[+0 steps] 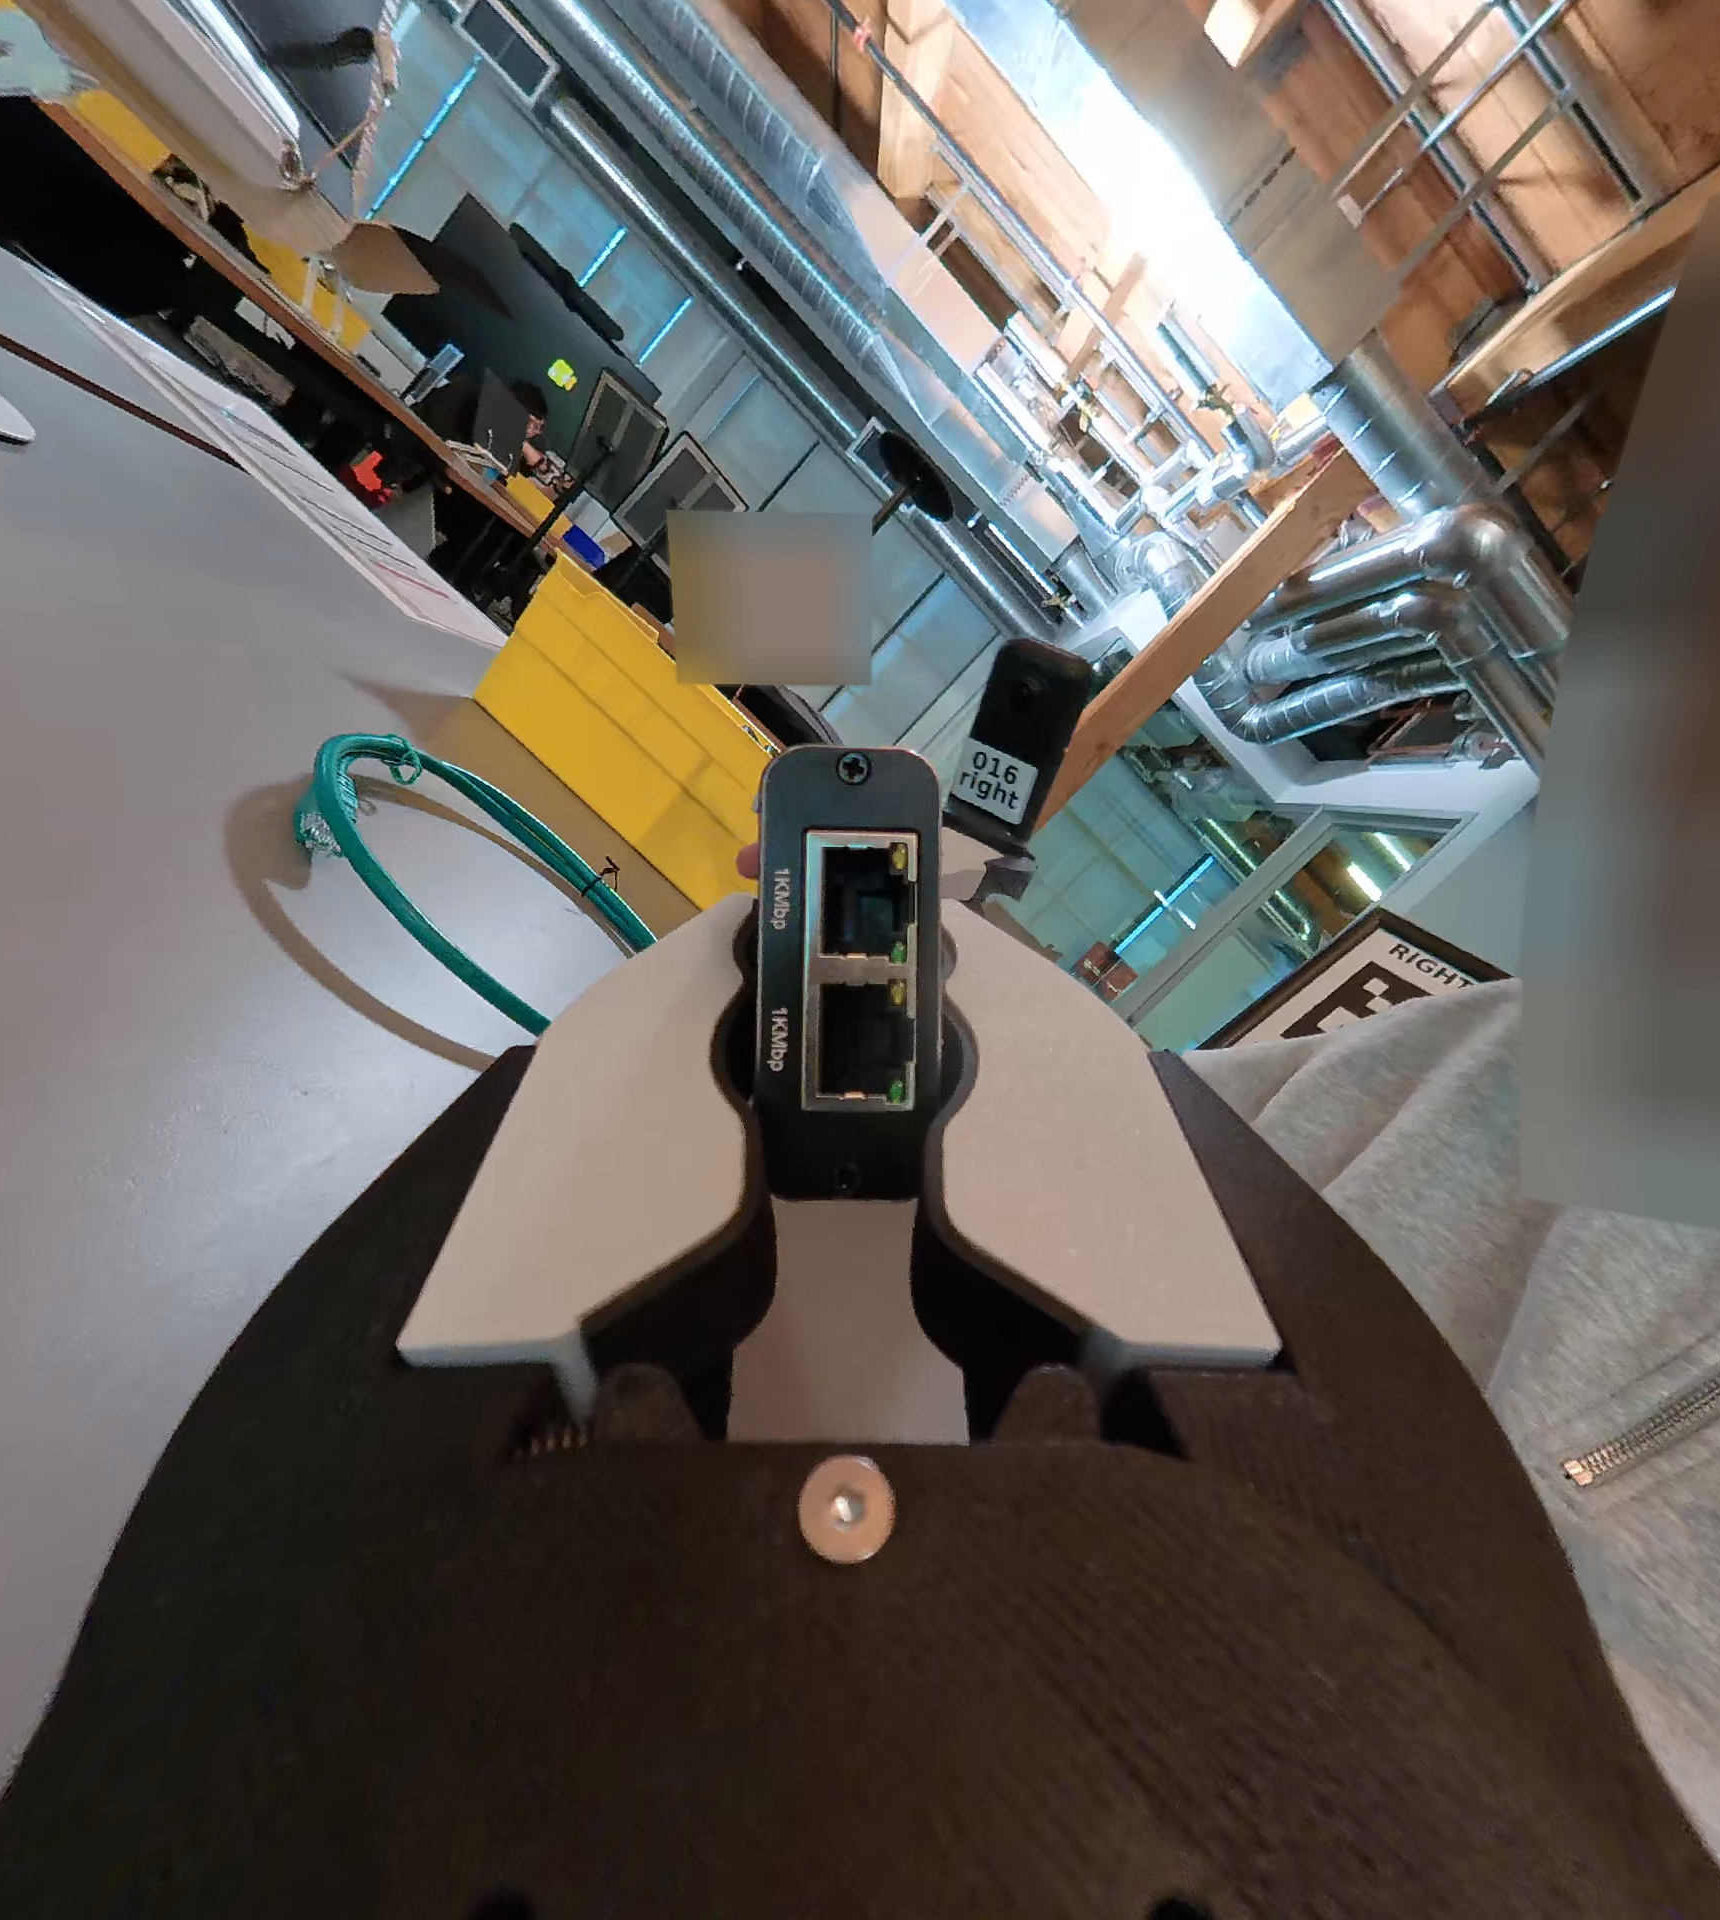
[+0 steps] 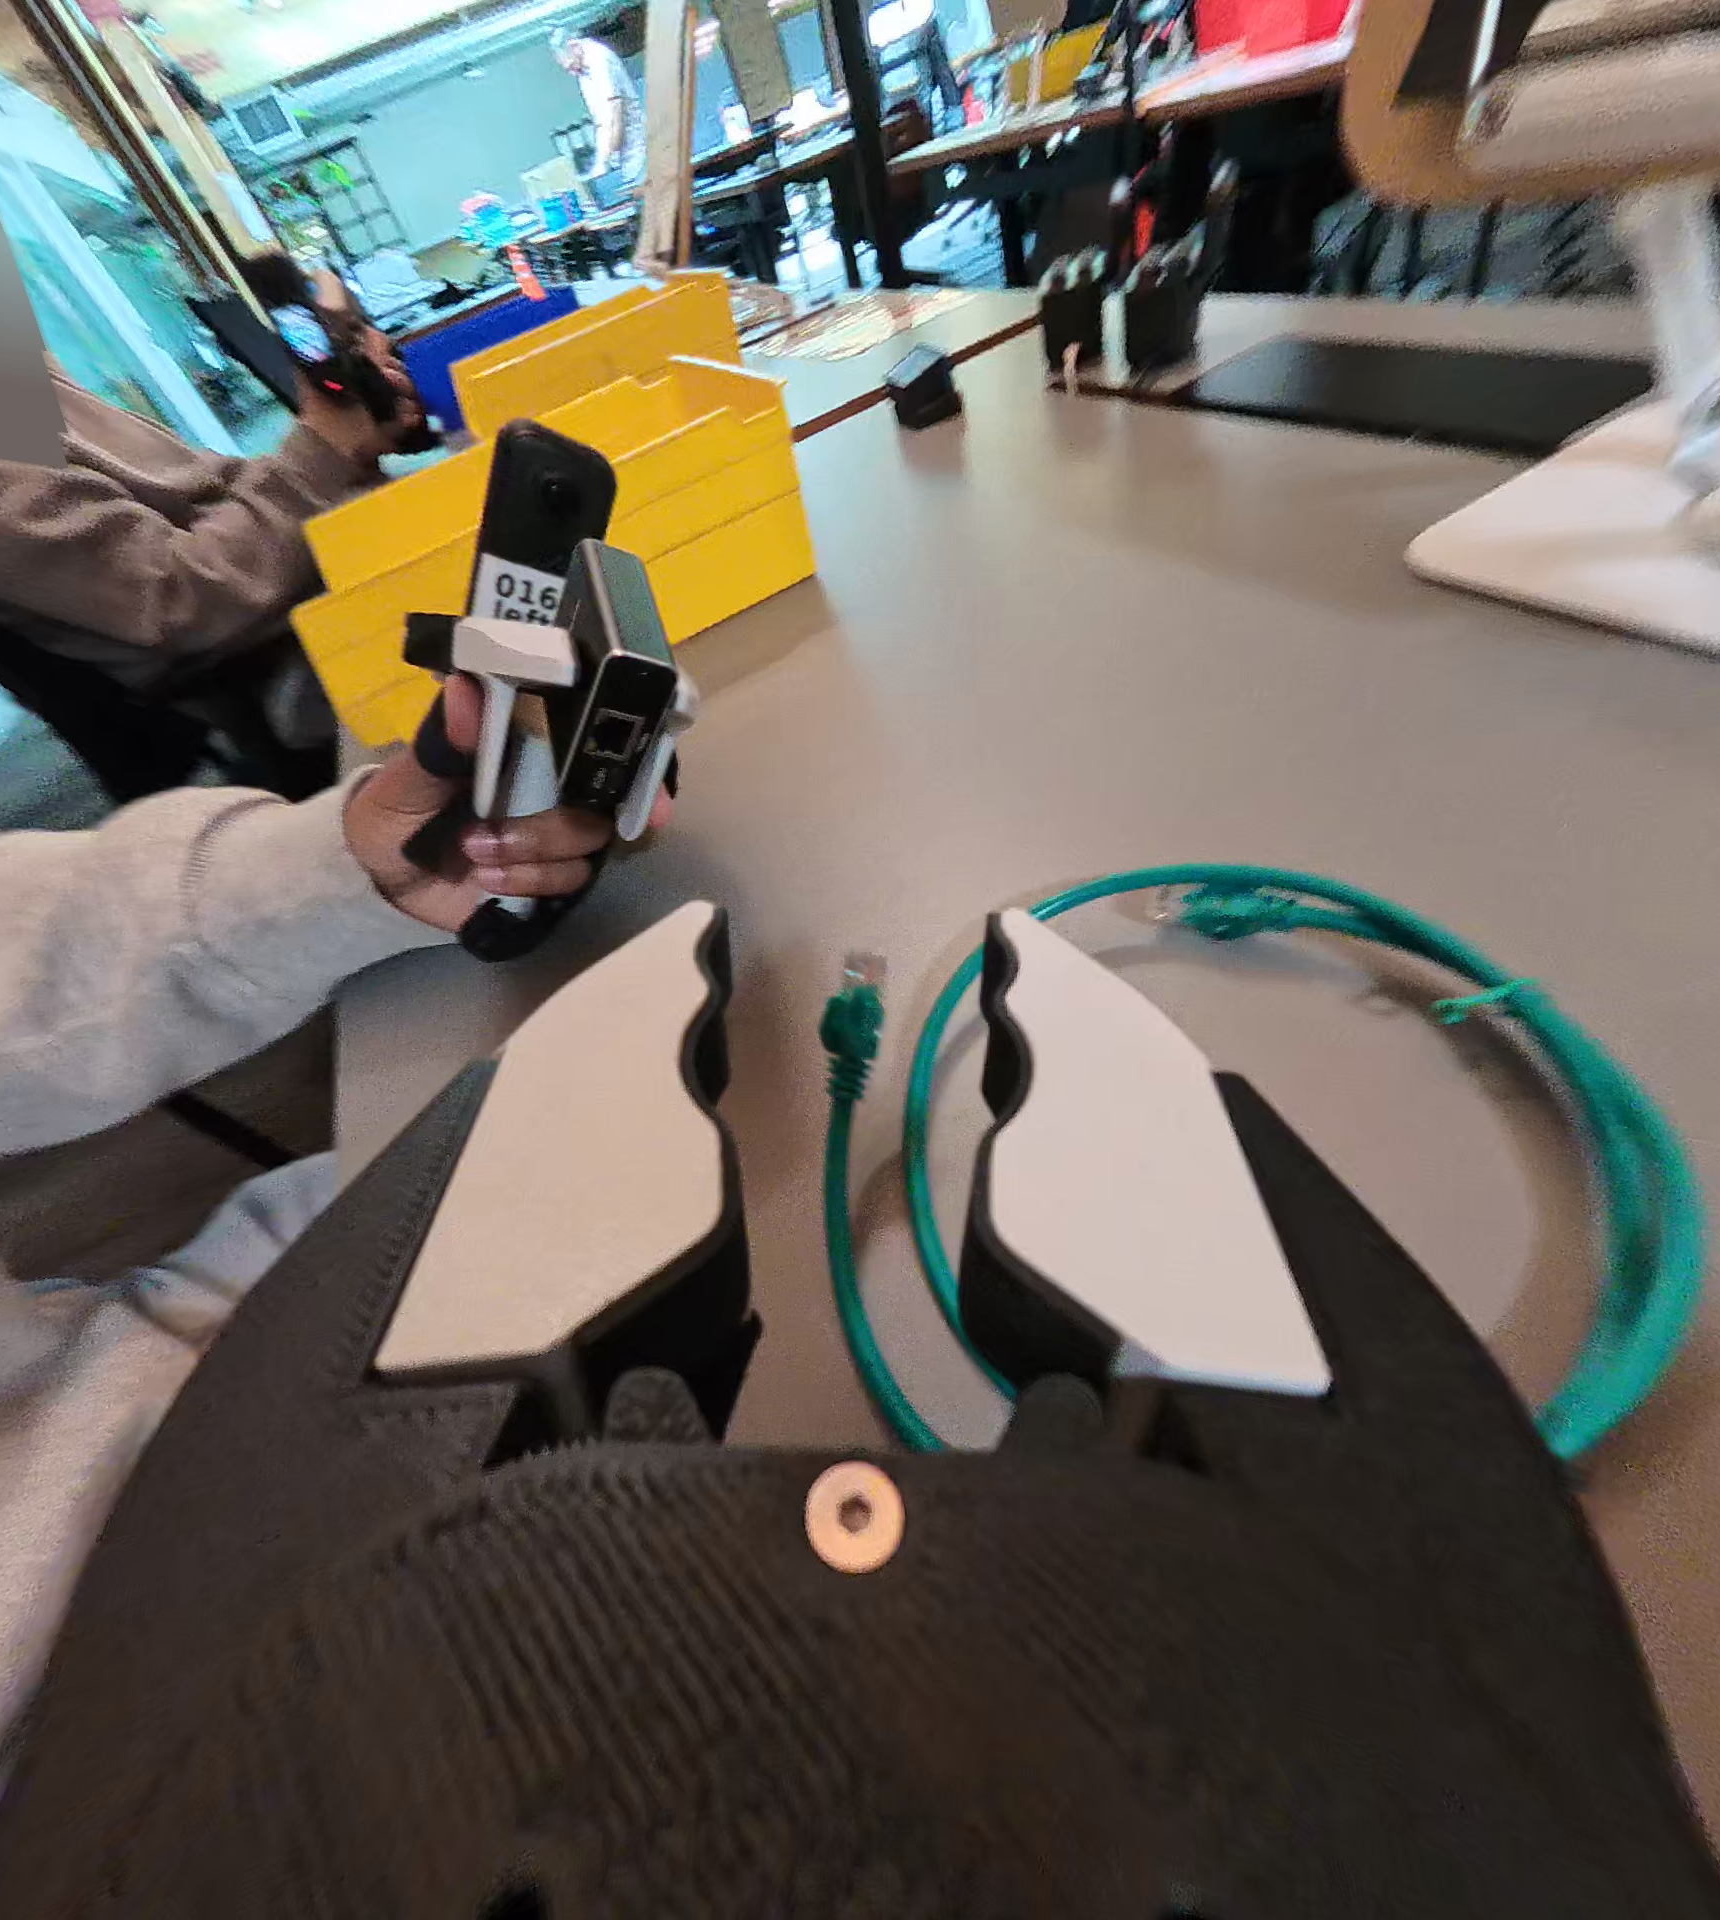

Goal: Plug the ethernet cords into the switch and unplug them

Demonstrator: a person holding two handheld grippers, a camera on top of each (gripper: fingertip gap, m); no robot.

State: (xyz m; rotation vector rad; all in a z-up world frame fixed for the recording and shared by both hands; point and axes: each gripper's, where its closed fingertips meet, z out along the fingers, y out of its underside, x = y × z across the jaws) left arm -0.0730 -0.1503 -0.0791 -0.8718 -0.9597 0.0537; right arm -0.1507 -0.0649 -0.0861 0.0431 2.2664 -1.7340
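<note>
- While its jaws stand wide apart, the right tool [image 2: 856,977] hovers over the grey table [image 2: 1199,665], the green ethernet cord's plug [image 2: 851,1023] lying between them.
- Farther left, the left tool [image 1: 848,935] clamps the small black two-port switch [image 1: 851,987], lifted off the table.
- Yellow plastic bins [image 2: 721,488] sit beyond.

The back of the switch [image 1: 851,966] is hidden between the fingers of the left gripper [image 1: 848,940], so only its face with 2 ports is seen. Part of the green cable [image 2: 1604,1122] is covered by the right gripper [image 2: 856,997], and its far plug [image 2: 1173,904] is blurred. The monitor stand [image 2: 1604,561] is cut off by the edge.
</note>
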